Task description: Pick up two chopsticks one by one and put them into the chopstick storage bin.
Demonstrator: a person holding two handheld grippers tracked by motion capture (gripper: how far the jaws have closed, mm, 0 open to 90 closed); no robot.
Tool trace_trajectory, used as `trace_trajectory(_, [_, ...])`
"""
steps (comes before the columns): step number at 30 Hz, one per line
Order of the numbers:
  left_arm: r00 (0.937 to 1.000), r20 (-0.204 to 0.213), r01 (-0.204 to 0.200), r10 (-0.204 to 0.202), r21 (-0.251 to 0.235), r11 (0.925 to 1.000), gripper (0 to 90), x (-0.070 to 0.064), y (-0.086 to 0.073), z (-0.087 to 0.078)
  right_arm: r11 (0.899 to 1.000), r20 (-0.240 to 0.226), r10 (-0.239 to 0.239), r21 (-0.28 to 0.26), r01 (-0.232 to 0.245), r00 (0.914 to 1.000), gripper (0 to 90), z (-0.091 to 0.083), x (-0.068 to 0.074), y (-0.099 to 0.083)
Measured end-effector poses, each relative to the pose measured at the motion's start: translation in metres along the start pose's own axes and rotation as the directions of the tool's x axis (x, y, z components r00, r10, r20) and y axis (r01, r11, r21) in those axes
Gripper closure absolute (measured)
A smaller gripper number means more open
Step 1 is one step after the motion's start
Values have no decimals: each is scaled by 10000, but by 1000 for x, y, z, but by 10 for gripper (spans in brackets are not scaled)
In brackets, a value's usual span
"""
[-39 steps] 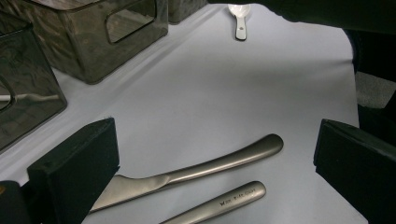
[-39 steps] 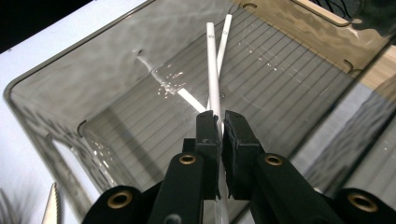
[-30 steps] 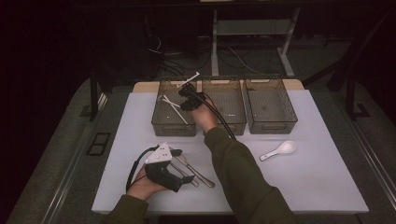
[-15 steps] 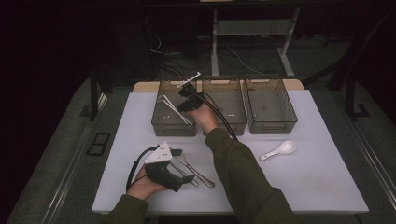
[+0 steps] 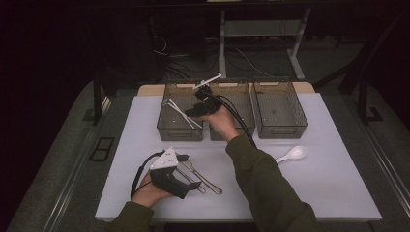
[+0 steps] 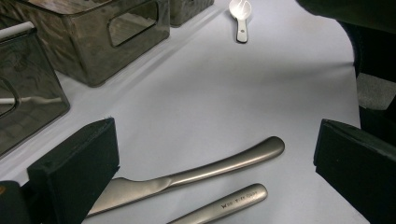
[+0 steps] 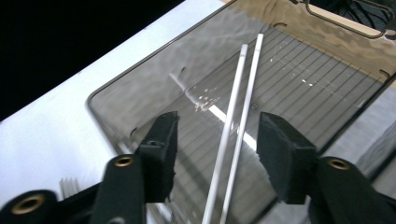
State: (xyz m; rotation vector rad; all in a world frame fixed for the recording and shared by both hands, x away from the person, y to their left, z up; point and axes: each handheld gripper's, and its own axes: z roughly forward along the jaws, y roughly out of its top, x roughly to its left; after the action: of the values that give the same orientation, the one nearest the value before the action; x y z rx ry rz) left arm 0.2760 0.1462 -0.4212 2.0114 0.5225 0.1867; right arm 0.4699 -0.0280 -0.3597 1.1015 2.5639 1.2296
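Note:
Two white chopsticks (image 7: 233,126) lie crossed on the floor of the left smoky plastic bin (image 5: 167,129). My right gripper (image 7: 217,140) hovers just above them, open, with the sticks showing through the gap between its jaws and touching neither. In the high view it (image 5: 192,112) hangs over that bin's right side. My left gripper (image 6: 215,158) rests low on the white mat, open, around the handles of a metal knife (image 6: 196,172) and a second metal utensil (image 6: 229,205). The high view shows it (image 5: 186,176) at the front left, beside the cutlery (image 5: 205,181).
A middle bin (image 5: 244,99) and a right bin (image 5: 280,130) stand beside the left one along the back of the mat (image 5: 314,193). A white soup spoon (image 5: 292,154) lies on the mat's right half. Cables trail from both grippers.
My right gripper has shifted very slightly over the left bin. The left gripper and the cutlery have stayed put.

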Motion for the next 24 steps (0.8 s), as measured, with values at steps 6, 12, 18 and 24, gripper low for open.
trace_trajectory(6, [10000,6,-55,55,42,10000,0,0,0,1,9962,-107,-817,289,820,9966,839,-21,5,-15])
trace_trajectory(12, [10000,-7,35,-35,18,10000,0,0,0,1,9940,-359,-967,489,984,9947,897,-38,8,-28])
trace_trajectory(18, [10000,-14,34,-34,3,10000,0,-1,-1,2,9904,-350,-1081,828,1107,9935,897,-37,11,-40])
trace_trajectory(24, [10000,-4,48,-48,61,10000,0,0,-1,1,9915,-341,-969,844,995,9947,897,-28,11,-39])
